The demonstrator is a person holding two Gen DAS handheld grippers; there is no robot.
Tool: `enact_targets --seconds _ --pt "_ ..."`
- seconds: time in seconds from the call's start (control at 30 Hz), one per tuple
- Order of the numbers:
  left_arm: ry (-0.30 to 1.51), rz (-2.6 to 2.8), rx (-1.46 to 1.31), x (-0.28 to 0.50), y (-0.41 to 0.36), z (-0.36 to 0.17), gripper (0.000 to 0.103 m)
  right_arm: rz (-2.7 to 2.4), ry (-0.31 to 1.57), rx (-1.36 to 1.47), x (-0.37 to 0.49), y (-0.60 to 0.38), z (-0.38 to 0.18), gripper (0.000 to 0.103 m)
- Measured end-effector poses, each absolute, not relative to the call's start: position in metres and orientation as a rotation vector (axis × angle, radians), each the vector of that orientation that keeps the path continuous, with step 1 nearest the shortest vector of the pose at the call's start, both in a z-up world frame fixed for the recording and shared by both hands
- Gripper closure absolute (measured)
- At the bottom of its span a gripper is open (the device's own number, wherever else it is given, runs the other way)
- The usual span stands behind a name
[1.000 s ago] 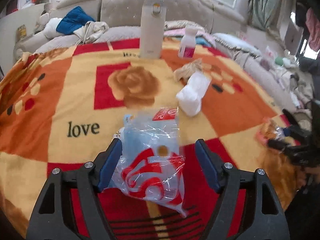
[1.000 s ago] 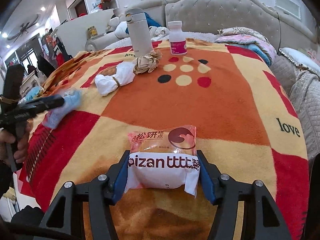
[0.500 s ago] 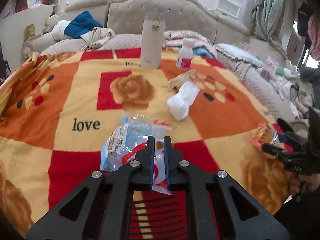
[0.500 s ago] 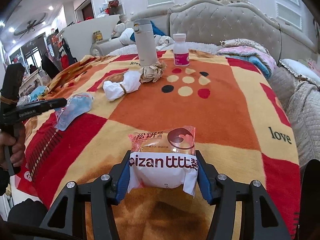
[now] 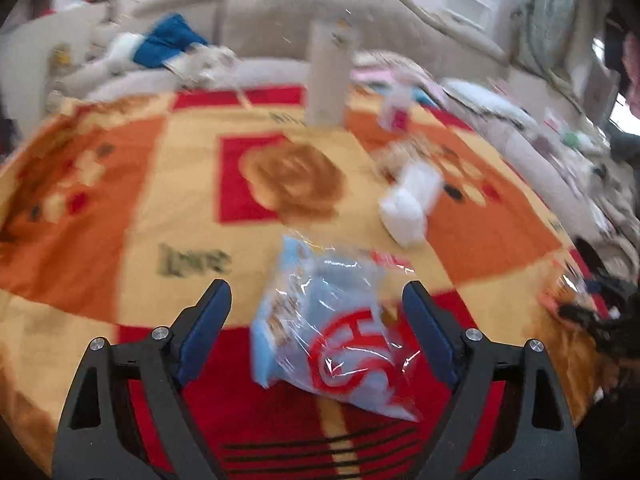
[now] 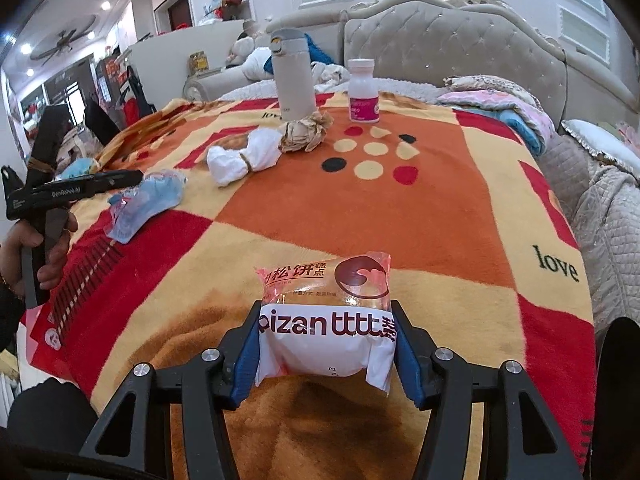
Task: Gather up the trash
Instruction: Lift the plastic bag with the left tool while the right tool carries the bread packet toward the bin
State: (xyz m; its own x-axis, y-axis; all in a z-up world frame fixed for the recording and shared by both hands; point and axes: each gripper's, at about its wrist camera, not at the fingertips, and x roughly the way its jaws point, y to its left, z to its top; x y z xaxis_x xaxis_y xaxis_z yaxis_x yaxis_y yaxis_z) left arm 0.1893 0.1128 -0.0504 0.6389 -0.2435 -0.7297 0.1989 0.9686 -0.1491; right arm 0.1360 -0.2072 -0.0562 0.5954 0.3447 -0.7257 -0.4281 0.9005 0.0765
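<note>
Crinkly clear-and-blue plastic, the snack wrapper (image 5: 332, 328) lay flat on a red square of the blanket (image 5: 120, 220) near its front edge. It sat between the fingers of the left gripper (image 5: 316, 328), whose jaws were opening and stood wide, neither pad touching it. It looked nearly empty, so probably very light, limp and slick; a pinch across its bunched middle, where the film stands up, seemed likelier to hold than one on a flat corner. At the same front edge, further toward the blanket's right side, the right gripper (image 6: 326, 354) pinched a white-and-pink packaged cake (image 6: 326, 320) by its two sides. That pack looked puffy and soft, so a firm squeeze could crush it. Farther back, toward the far edge, lay a white wad (image 6: 242, 156) and a crumpled brown paper (image 6: 306, 132), both likely light and easily compressed. Behind them stood a beige flask (image 6: 292, 76) and a small white bottle (image 6: 363, 92).
</note>
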Motion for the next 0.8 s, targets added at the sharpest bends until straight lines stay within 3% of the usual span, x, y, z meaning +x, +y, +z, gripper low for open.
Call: enact_targets --seconds 0.13,0.17,0.33,0.8 --pt "0.904 -0.283 -0.026 0.184 0.099 -0.070 0.017 0.451 0.821 -0.119 0.136 -0.205 -0.058 0.047" --pt "0.906 -0.276 -0.032 0.183 0.099 -0.071 0.030 0.451 0.822 -0.116 0.136 -0.205 -0.058 0.047" --pt "0.842 -0.287 -0.100 0.170 0.104 -0.054 0.043 0.450 0.806 -0.108 0.134 -0.208 -0.055 0.047" --pt "0.657 -0.290 -0.075 0.140 0.006 0.035 0.044 0.396 0.720 -0.020 0.121 -0.245 -0.031 0.047"
